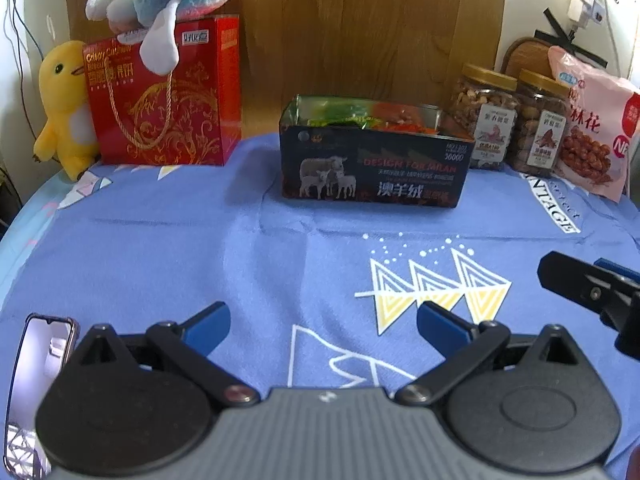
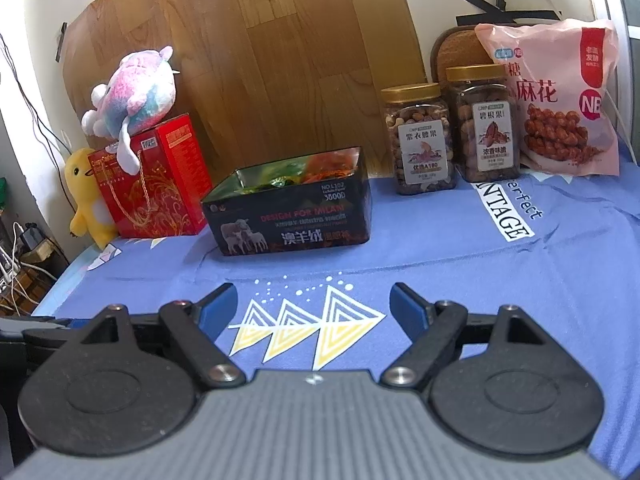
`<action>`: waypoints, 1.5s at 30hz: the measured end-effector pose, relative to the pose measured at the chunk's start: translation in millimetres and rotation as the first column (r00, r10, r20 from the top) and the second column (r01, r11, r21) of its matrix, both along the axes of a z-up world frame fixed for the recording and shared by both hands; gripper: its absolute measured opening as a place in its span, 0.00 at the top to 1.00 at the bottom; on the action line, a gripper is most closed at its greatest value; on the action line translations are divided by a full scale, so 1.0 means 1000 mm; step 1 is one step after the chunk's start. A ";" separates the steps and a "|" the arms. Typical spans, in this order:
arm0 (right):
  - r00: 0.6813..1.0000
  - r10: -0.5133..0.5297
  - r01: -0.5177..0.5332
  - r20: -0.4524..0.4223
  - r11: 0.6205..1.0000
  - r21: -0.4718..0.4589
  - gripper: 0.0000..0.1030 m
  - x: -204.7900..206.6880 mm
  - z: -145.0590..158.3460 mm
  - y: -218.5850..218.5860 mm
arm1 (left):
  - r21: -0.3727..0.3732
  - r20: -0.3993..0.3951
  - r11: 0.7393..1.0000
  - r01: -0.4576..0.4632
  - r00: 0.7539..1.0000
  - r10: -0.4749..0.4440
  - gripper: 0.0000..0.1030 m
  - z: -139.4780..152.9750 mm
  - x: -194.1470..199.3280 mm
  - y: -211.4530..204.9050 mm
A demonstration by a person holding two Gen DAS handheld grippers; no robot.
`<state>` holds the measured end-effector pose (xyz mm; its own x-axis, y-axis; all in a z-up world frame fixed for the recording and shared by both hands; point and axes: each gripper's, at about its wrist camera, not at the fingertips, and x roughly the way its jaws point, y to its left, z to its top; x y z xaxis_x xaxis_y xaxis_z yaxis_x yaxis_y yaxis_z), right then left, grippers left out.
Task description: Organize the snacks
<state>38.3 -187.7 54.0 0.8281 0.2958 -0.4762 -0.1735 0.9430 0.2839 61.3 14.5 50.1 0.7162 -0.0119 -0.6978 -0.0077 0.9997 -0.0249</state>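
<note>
Nearest the cameras, both tongs are released with nothing between the blue pads: the left gripper (image 1: pixel 323 322) hangs over the blue cloth (image 1: pixel 200 248), its fingers spread wide, and the right gripper (image 2: pixel 313 306) hovers just above the same cloth, spread over the printed yellow triangles (image 2: pixel 304 328); the tip of the right gripper also shows at the right edge of the left view (image 1: pixel 588 288), so the two tools sit side by side and apart; a phone (image 1: pixel 36 392) lies on the cloth at the left gripper's near left. Further back, in the middle of the cloth, stands the open dark tin (image 2: pixel 292 216) with sheep printed on its side, and green and orange snack packets (image 2: pixel 304 172) lie inside it; to its right, near the back, two clear nut jars (image 2: pixel 420 140) with gold lids stand upright side by side, and a pink snack bag (image 2: pixel 560 100) leans upright just right of them. To the tin's left stands a red gift box (image 2: pixel 160 184) with a rope handle, a pastel plush (image 2: pixel 132 92) resting on top of it and a yellow duck plush (image 2: pixel 86 196) pressed against its left side; behind everything a wooden board (image 2: pixel 280 40) leans on the wall.
</note>
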 end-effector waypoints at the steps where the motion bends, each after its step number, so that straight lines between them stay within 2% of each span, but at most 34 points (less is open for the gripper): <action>1: 1.000 0.000 0.000 0.005 1.000 -0.005 0.17 -0.001 0.001 0.001 | 0.006 0.005 1.000 0.000 1.000 0.000 0.00 0.000 -0.001 -0.001; 17: 1.000 -0.012 0.012 0.003 1.000 -0.015 0.20 -0.003 -0.001 0.004 | 0.003 0.012 1.000 -0.007 1.000 0.007 0.00 -0.002 -0.004 0.005; 31: 1.000 -0.013 0.013 -0.012 1.000 0.009 0.20 -0.001 -0.006 0.000 | 0.029 0.001 1.000 -0.006 1.000 0.006 0.00 -0.003 0.000 -0.004; 45: 1.000 -0.004 0.004 0.015 1.000 0.018 0.20 -0.006 -0.003 -0.005 | 0.042 0.010 0.999 -0.005 1.000 0.004 0.00 0.003 -0.003 -0.011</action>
